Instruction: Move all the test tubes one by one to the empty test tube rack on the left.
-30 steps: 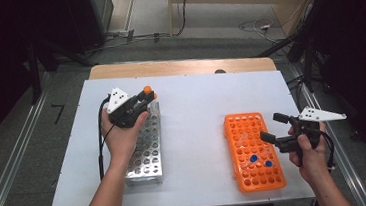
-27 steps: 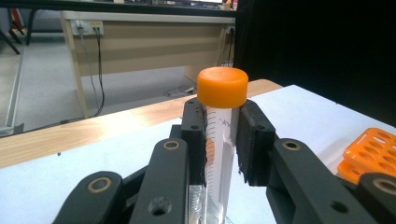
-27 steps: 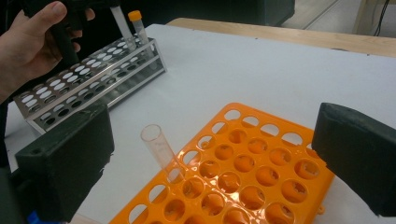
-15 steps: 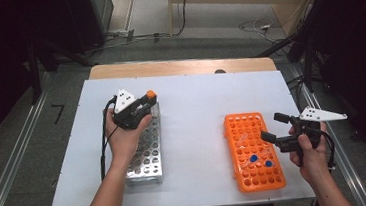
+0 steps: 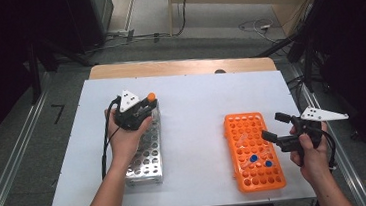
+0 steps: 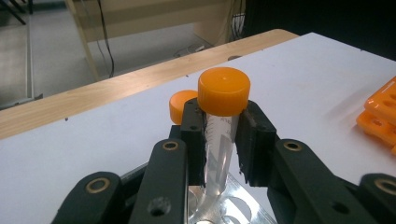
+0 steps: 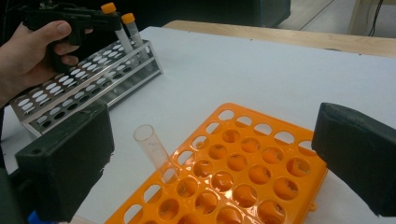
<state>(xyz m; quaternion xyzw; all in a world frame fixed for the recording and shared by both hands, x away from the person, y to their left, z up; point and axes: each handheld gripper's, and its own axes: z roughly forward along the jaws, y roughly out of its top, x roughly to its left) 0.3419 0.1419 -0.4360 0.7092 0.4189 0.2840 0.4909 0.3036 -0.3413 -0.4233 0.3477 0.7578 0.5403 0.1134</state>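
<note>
The left gripper [image 6: 219, 140] has its jaws closed on a clear tube [image 6: 219, 135] with an orange cap, held just under the cap and upright at the far end of the metal rack [image 5: 145, 151] on the left of the desk [image 5: 191, 107]. The tube's lower end sits down among the rack's holes, so it looks either just seated or about to be lifted; which of the two cannot be told. A second orange-capped tube [image 6: 181, 105] stands just behind it in the same rack. On the right, the right gripper [image 5: 276, 127] hovers beside the orange rack [image 5: 253, 152] with its jaws wide apart and nothing between them. That rack holds one uncapped clear tube [image 7: 154, 151], leaning in its hole, and a few blue-capped pieces [image 5: 252, 158] near its front. Judging by this, the moving of tubes between the racks is at an early or middle stage: two capped tubes in the metal rack, and most holes in both racks unfilled.
</note>
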